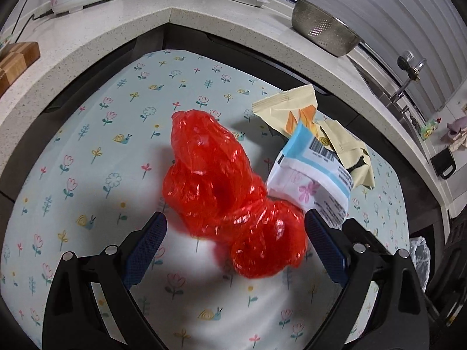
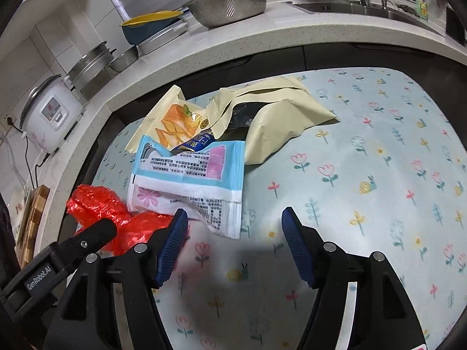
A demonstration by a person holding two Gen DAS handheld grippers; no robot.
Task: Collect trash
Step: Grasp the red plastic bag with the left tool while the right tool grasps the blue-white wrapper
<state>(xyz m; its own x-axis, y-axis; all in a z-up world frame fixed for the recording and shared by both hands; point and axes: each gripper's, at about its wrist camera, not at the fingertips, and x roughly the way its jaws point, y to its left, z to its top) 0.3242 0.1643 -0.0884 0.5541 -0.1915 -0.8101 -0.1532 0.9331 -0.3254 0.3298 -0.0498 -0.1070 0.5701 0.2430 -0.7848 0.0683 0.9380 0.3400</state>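
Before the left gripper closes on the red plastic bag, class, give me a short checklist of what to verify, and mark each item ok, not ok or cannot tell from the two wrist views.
1. left gripper jaws apart: ok.
2. red plastic bag between them: ok, its lower lobe sits in the gap.
3. Pads free of other trash: not ok, the blue and white wrapper lies right by the right-side pad.
4. right gripper open and holding nothing: ok.
5. Cream packets apart from the bag: ok.
6. Somewhere to drop the trash: cannot tell, no bin in view.
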